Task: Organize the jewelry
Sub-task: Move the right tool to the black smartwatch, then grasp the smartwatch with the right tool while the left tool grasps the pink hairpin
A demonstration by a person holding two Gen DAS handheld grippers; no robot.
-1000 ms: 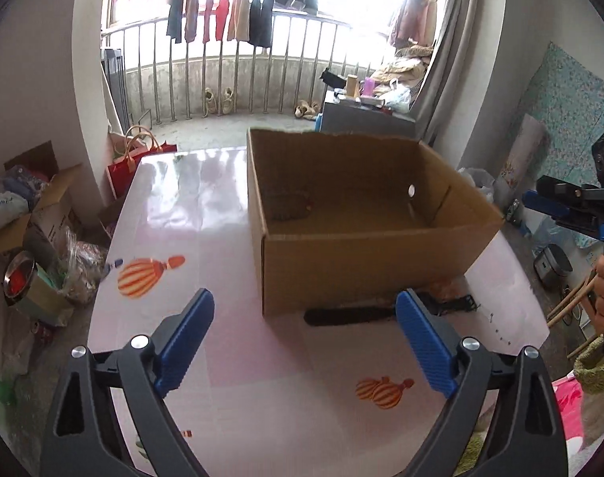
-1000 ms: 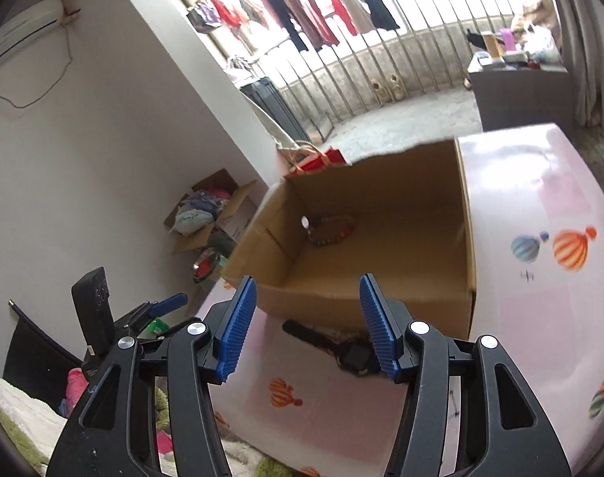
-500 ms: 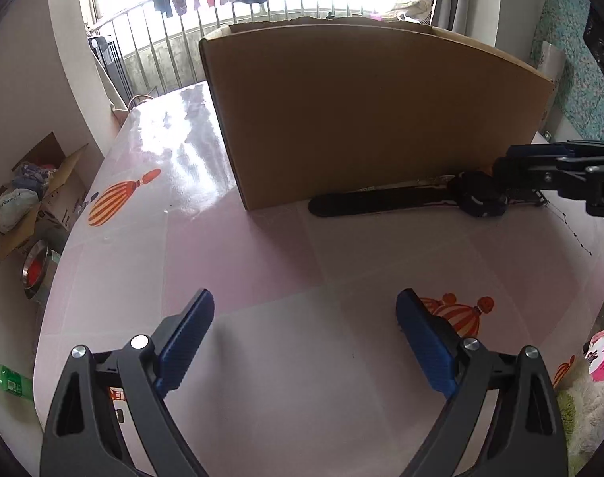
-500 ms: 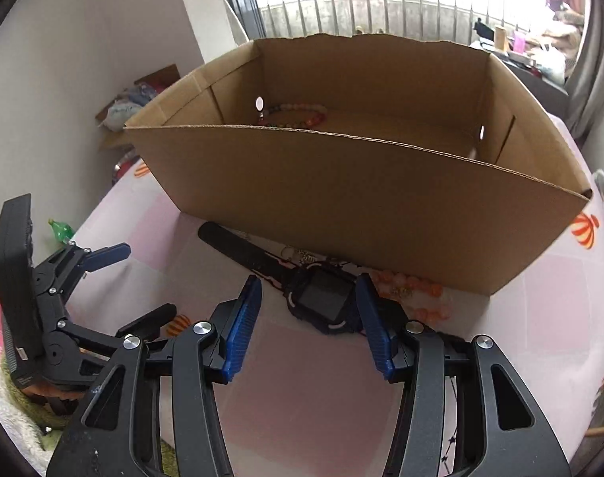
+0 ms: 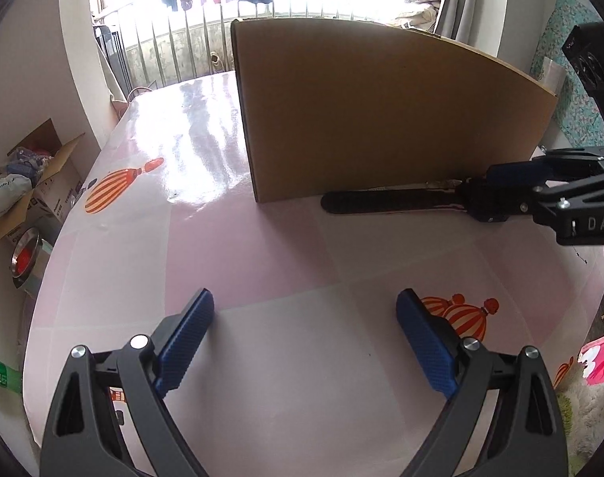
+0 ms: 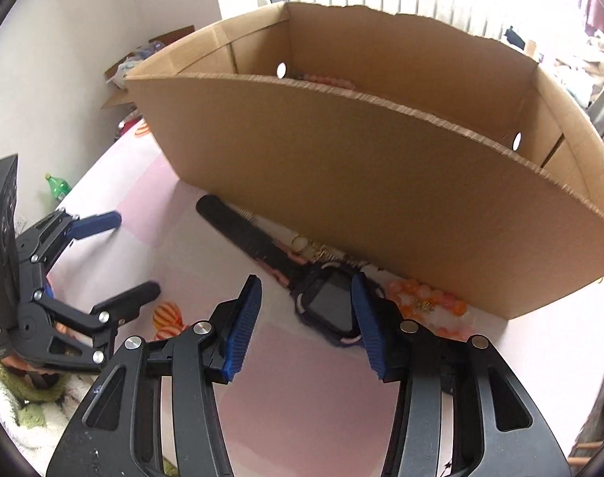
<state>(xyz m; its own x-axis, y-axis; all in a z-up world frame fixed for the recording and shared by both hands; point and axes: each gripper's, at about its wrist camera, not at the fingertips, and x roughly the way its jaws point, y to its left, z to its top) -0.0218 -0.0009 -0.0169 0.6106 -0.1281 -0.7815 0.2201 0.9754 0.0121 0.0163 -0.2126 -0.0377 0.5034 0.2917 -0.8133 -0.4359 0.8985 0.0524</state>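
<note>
Black rubber and a dark glass face make up the watch (image 6: 330, 306), which lies flat on the pink bench (image 6: 294, 397) just in front of the cardboard box (image 6: 361, 183). The right hand-held gripper (image 6: 306, 318) is down over its case: the case sits between the two blue pads, nearer the pad on the right of the right wrist view, while a gap shows at the other pad. The jaws are closing, and the pads do not yet press on the case from both sides.

The watch's long axis runs along the foot of the box's near wall. In the right wrist view one black strap stretches from the case up and to the left, its tip near the box's left corner; the other strap end is hidden under the gripper. In the left wrist view the same strap (image 5: 385, 200) runs almost level, pointing left, with the case at its right end under the right gripper's tips (image 5: 512, 183).

Beside the case, against the box, lie orange and pale beads (image 6: 425, 298) and a small gold-coloured tangle (image 6: 318, 252). More beads (image 6: 326, 78) show inside the box at its far wall.

The left hand-held gripper (image 5: 306, 334) hangs wide open over bare bench, well apart from the watch, with nothing between its pads.
</note>
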